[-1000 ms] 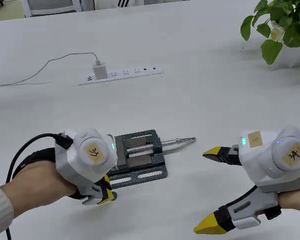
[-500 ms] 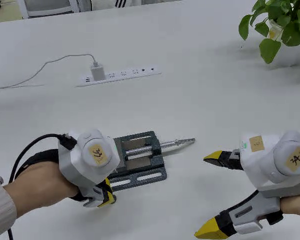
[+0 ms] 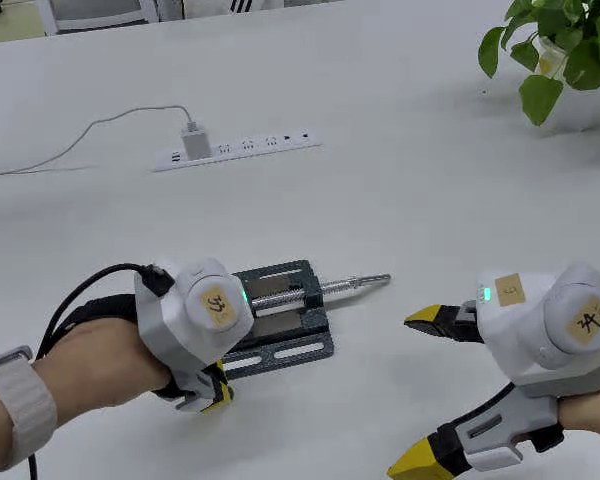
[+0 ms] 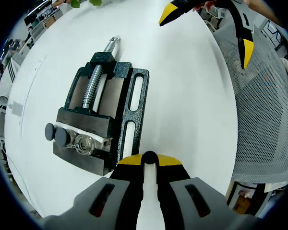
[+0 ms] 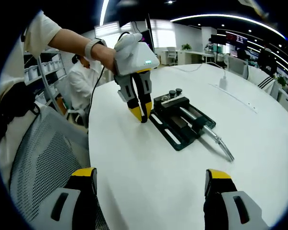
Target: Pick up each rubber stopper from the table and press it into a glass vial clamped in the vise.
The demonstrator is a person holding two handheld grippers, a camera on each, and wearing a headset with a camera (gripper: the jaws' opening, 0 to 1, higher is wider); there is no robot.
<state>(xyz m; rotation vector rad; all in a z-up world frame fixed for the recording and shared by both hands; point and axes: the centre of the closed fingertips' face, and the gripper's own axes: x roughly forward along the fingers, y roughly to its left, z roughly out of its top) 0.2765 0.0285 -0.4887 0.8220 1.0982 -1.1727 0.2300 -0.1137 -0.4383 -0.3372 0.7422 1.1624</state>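
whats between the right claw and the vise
Bare white table. In the head view nothing sits between the right claw and the vise, whose screw handle points toward that claw.

- vise (image 4: 93,125): dark matt cast metal; screw (image 4: 93,81) bright threaded steel
- vial (image 4: 83,143) at its 7 o'clock: clear glossy glass (stoppers (image 4: 62,137) matt rubber)
- table (image 3: 400,190): smooth white

The vise (image 3: 280,318) is showing charcoal black against the white table (image 3: 400,200), its screw (image 4: 93,81) gleaming silver. The left gripper (image 4: 150,160) and right gripper (image 5: 149,177) are wearing white shells, black jaws and yellow tips. Two capped stoppers (image 4: 62,137) in the vise are looking dark grey, like the held stopper (image 4: 150,156) at the left tips.
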